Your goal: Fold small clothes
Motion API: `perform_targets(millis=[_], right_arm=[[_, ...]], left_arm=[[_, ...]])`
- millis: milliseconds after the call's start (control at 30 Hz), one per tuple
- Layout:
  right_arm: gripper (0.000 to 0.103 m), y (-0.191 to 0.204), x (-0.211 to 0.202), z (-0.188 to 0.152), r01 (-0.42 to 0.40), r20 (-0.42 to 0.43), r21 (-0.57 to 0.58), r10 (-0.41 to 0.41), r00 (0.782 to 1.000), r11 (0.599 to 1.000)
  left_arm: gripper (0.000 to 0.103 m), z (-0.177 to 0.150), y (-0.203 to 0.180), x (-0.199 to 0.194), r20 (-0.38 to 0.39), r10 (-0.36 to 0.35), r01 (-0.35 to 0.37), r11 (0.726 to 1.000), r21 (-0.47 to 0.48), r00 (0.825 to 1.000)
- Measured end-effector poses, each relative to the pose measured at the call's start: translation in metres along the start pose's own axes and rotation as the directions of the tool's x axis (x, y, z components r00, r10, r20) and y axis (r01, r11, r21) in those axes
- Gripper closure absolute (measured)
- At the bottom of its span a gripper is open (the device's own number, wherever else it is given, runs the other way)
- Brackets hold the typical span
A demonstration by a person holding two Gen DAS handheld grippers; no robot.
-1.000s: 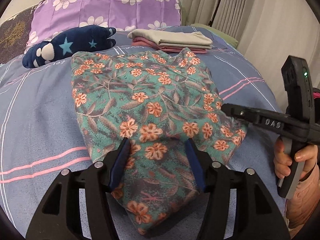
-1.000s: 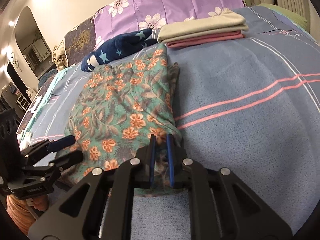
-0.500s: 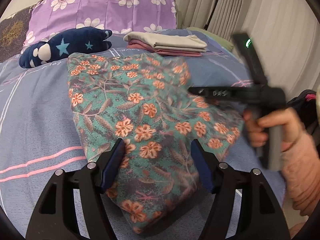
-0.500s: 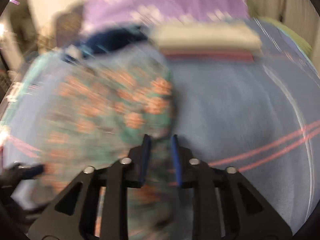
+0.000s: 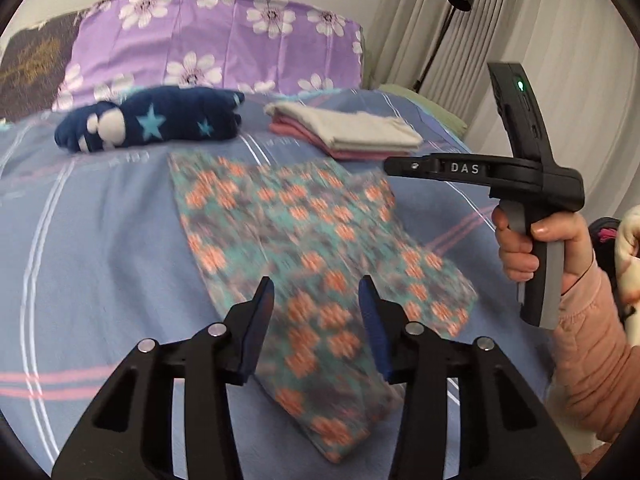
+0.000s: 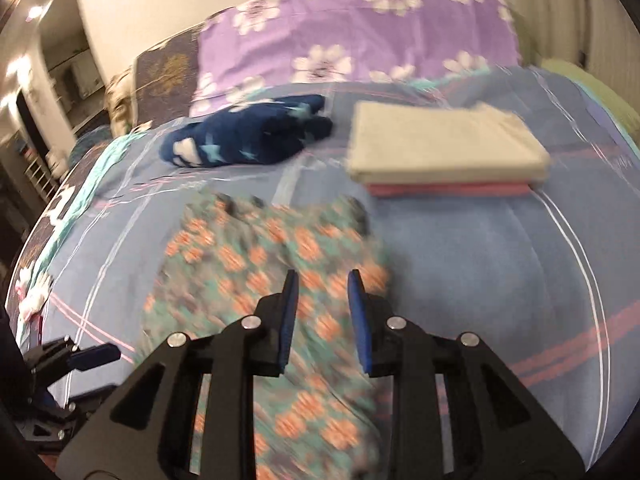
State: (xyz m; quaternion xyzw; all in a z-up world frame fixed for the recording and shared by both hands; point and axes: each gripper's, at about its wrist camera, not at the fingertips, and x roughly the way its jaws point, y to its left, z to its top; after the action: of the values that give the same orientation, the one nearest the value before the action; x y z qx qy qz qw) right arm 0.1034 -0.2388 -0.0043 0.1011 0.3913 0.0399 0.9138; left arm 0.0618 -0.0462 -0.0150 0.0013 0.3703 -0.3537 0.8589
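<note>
On the blue striped bed (image 5: 100,248), the teal garment with orange flowers (image 5: 304,248) lies spread and blurred, nearer the cameras than the stack of folded clothes (image 5: 352,132), which serves as landmark. To the left of that stack rests a navy star-patterned plush (image 5: 156,124), and behind it stands the purple flowered pillow (image 5: 224,44). The left gripper (image 5: 316,304) hovers over the garment's near part, its fingers closing with a wide gap and apparently nothing pinched between them. The right gripper (image 6: 322,304), held by a hand (image 5: 520,248) in a pink sleeve, has its fingers partly apart above the garment's right edge, gripping nothing.
</note>
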Motion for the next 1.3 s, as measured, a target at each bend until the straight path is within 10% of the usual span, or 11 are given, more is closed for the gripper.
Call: perform_targets(millis=[167,467,500,567,700,800,933,1300], right_arm=[[0.074,0.043,0.045,0.033,-0.132,-0.076,-0.079,0.126,0.989,0.988],[0.061,0.077,0.143,0.063,-0.137,-0.222,-0.086,0.115,0.968,0.987],[0.062,0.08,0.15,0.062,-0.151,-0.238,-0.086,0.127,0.963,0.985],[0.098,0.088,0.16,0.057,-0.137,-0.259,-0.119,0.103,0.96,0.983],[0.099,0.092,0.166,0.051,0.019,-0.195,-0.166,-0.052,0.98,0.986],[0.103,0.082,0.164,0.052,0.216,-0.109,-0.186,-0.238,0.965,0.959],[0.102,0.046,0.129,0.055,0.01,-0.139,-0.036,-0.015,0.99,0.999],[0.091,0.0,0.005,-0.055,-0.124,-0.151,-0.045,0.116,0.982,0.991]], left_arm=[[0.058,-0.015,0.021,0.044,-0.104,0.007,-0.014,0.997,-0.072,0.995],[0.044,-0.028,0.003,0.042,-0.072,0.028,-0.025,0.999,0.037,0.997],[0.044,-0.029,0.005,0.042,-0.072,0.017,-0.015,1.0,0.028,0.997],[0.044,-0.029,0.01,0.042,-0.068,-0.01,0.01,1.0,0.006,0.998],[0.043,-0.028,0.015,0.041,-0.062,-0.046,0.045,0.999,-0.023,0.997],[0.043,-0.028,0.015,0.041,-0.062,-0.054,0.052,0.998,-0.025,0.997],[0.04,-0.028,0.016,0.041,-0.06,-0.063,0.061,0.998,-0.029,0.996],[0.038,-0.026,0.022,0.042,-0.054,-0.086,0.084,0.996,-0.043,0.995]])
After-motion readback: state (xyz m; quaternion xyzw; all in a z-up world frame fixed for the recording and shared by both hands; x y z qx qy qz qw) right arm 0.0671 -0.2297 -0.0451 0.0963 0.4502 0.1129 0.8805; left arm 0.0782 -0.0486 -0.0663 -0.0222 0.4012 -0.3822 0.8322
